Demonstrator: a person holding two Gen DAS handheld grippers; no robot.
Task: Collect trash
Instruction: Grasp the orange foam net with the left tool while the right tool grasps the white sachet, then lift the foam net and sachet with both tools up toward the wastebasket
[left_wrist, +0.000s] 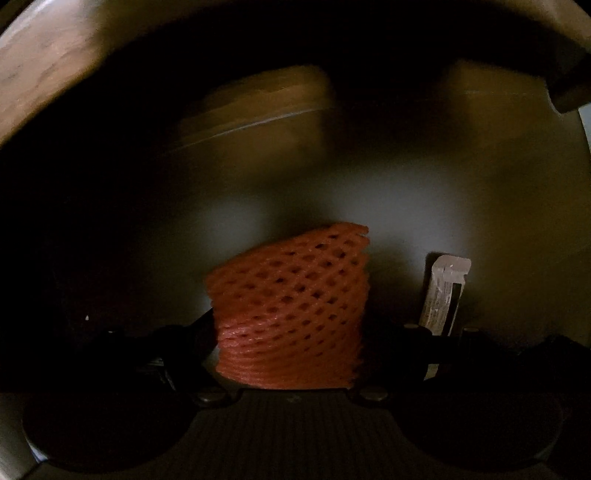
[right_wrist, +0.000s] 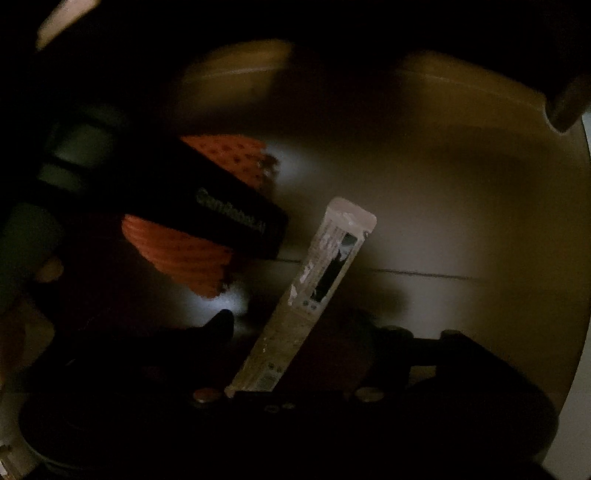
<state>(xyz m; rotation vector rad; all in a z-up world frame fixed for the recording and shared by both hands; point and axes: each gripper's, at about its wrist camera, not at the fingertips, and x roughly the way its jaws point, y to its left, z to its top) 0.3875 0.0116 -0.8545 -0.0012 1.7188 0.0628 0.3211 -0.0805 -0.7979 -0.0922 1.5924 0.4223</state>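
Observation:
The scene is dark, as inside a bin. My left gripper (left_wrist: 288, 332) is shut on an orange foam fruit net (left_wrist: 291, 310), which stands up between its dark fingers. The net also shows in the right wrist view (right_wrist: 184, 251), partly hidden by the left gripper's black finger (right_wrist: 229, 218). My right gripper (right_wrist: 291, 332) is shut on a clear plastic wrapper with a printed label (right_wrist: 314, 295), which sticks up and leans right. The same wrapper shows at the right in the left wrist view (left_wrist: 443, 291).
A pale curved inner wall (left_wrist: 480, 203) of a container surrounds both grippers. A wooden surface (left_wrist: 44, 62) shows past the rim at the upper left. A dark edge (right_wrist: 569, 103) crosses the upper right.

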